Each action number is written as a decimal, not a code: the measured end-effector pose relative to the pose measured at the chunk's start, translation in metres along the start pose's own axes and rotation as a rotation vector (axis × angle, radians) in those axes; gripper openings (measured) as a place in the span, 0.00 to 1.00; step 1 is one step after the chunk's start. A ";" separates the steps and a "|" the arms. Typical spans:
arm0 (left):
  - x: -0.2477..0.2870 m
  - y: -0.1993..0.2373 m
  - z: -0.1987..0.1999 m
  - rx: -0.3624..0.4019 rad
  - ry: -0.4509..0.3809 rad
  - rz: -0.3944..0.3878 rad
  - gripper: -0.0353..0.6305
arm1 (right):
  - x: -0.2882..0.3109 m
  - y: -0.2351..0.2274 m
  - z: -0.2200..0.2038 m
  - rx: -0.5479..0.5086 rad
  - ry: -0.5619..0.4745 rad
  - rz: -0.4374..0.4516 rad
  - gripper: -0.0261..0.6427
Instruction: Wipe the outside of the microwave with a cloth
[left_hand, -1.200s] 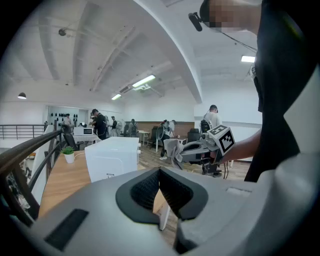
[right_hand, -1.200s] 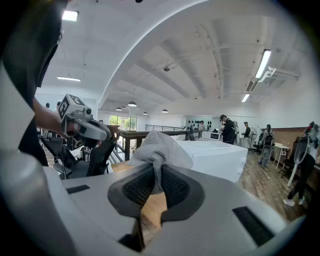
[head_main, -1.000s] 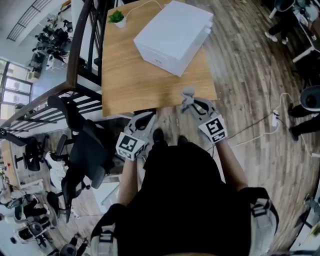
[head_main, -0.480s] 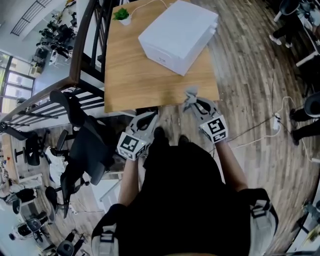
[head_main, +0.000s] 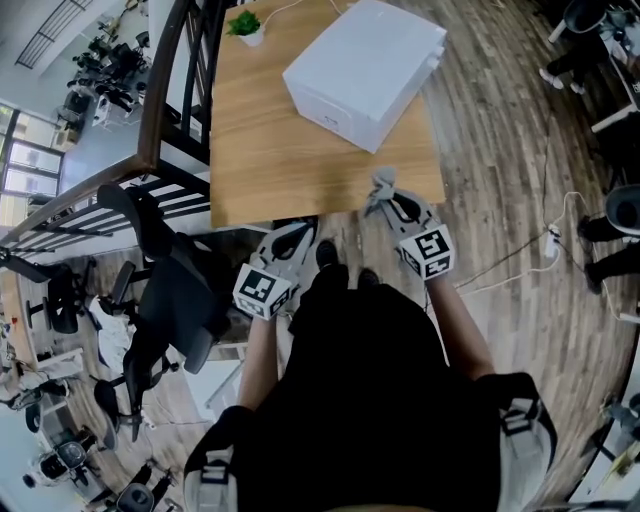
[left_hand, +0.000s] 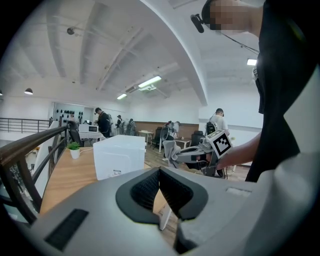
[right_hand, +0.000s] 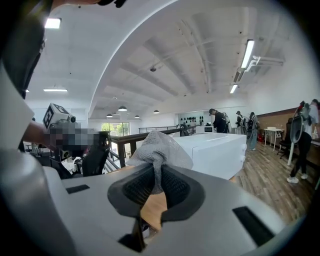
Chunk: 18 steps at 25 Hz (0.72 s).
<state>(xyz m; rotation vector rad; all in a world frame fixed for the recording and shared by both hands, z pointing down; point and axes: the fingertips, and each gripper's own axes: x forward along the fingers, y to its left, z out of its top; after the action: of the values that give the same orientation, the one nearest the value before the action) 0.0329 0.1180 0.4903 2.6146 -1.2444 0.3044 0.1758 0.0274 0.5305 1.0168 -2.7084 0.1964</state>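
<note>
A white microwave (head_main: 365, 70) sits at the far right of a wooden table (head_main: 270, 170); it also shows as a white box in the left gripper view (left_hand: 120, 156) and the right gripper view (right_hand: 215, 150). My right gripper (head_main: 383, 198) is at the table's near right edge, shut on a grey cloth (right_hand: 159, 150) that bunches up above its jaws; the cloth (head_main: 379, 183) pokes out in the head view too. My left gripper (head_main: 293, 238) hangs below the table's near edge, jaws shut with nothing between them (left_hand: 159, 186).
A small potted plant (head_main: 244, 24) stands at the table's far left corner. A dark railing (head_main: 150, 130) runs along the table's left side. A black office chair (head_main: 170, 290) is left of me. Cables (head_main: 545, 240) lie on the wooden floor at right.
The table and microwave have shifted slightly up and right in the head view as I lean closer. Both grippers hold the same pose near the table's near edge.
</note>
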 end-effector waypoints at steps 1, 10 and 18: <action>0.002 0.005 0.002 -0.002 -0.002 -0.005 0.06 | 0.005 -0.003 0.001 0.022 0.000 -0.008 0.09; 0.018 0.053 0.015 0.008 0.001 -0.071 0.06 | 0.044 -0.022 -0.005 0.099 0.042 -0.077 0.10; 0.031 0.092 0.011 0.010 0.010 -0.127 0.06 | 0.081 -0.040 -0.022 0.226 0.060 -0.143 0.10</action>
<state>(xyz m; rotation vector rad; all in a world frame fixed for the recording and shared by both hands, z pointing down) -0.0191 0.0356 0.4994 2.6822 -1.0707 0.3015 0.1471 -0.0487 0.5749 1.2397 -2.5897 0.5068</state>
